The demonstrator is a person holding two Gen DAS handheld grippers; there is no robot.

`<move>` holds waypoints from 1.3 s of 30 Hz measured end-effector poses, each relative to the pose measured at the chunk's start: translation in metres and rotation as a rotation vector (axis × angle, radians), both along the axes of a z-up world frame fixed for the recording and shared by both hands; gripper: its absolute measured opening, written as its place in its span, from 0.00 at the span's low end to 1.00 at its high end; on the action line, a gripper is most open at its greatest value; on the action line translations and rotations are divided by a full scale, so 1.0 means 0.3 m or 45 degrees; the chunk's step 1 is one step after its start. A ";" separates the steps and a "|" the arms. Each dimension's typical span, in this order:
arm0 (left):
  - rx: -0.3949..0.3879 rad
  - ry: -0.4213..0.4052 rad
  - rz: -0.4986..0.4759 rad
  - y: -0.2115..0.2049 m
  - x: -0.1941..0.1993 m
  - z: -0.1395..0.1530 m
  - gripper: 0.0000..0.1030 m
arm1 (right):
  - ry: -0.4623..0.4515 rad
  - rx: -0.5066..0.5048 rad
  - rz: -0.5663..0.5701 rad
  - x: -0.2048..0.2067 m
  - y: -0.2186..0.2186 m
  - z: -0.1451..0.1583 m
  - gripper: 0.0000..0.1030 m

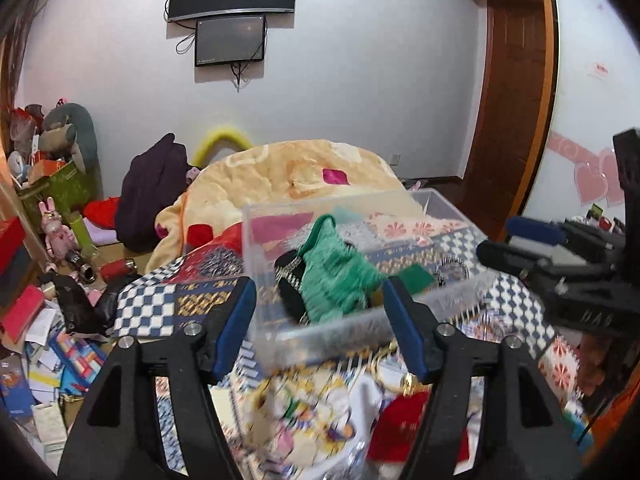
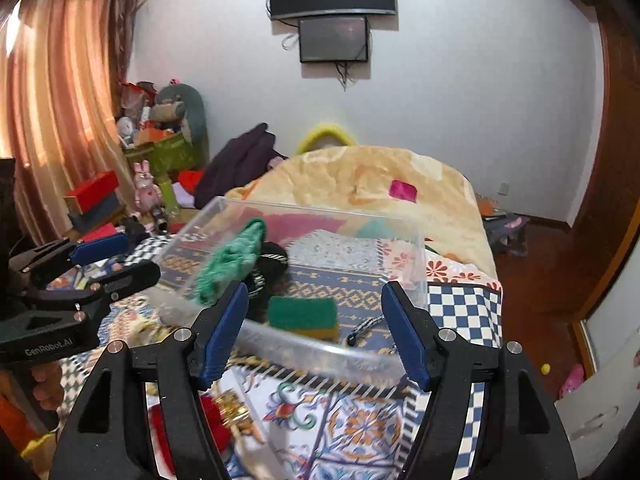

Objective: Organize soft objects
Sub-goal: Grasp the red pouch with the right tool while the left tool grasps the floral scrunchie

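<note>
A clear plastic bin (image 1: 460, 295) stands on the patterned bed cover; it also shows in the right wrist view (image 2: 416, 240). Inside lie a green fuzzy cloth (image 1: 336, 276) (image 2: 228, 260), a black item (image 1: 290, 284) (image 2: 272, 260) and a green-and-yellow sponge (image 1: 414, 278) (image 2: 302, 314). My left gripper (image 1: 320, 328) is open and empty just before the bin's near wall. My right gripper (image 2: 314, 330) is open and empty at the bin's near rim. Each gripper shows in the other's view, the right (image 1: 516, 250) and the left (image 2: 116, 260).
A red soft item (image 1: 404, 428) (image 2: 212, 416) and a patterned cloth (image 1: 304, 420) lie on the cover in front of the bin. A yellow blanket (image 1: 288, 176) is heaped behind. Boxes, plush toys (image 1: 56, 232) and papers crowd the floor on the left.
</note>
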State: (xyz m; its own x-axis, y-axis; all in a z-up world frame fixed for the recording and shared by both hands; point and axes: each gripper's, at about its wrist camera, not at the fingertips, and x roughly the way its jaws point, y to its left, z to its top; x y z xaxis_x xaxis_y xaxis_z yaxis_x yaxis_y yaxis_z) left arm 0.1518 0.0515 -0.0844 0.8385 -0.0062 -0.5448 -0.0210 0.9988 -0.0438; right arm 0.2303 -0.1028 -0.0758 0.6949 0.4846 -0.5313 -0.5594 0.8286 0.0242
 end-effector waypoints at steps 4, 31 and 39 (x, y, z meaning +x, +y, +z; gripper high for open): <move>0.003 0.032 -0.003 0.017 -0.043 -0.025 0.72 | 0.005 0.035 0.012 -0.057 -0.013 -0.020 0.64; -0.025 0.338 -0.056 0.041 -0.062 -0.319 0.75 | 0.344 -0.007 0.211 -0.145 0.115 -0.308 0.39; -0.018 0.323 -0.026 0.036 -0.064 -0.319 0.36 | 0.296 0.013 0.192 -0.165 0.093 -0.301 0.23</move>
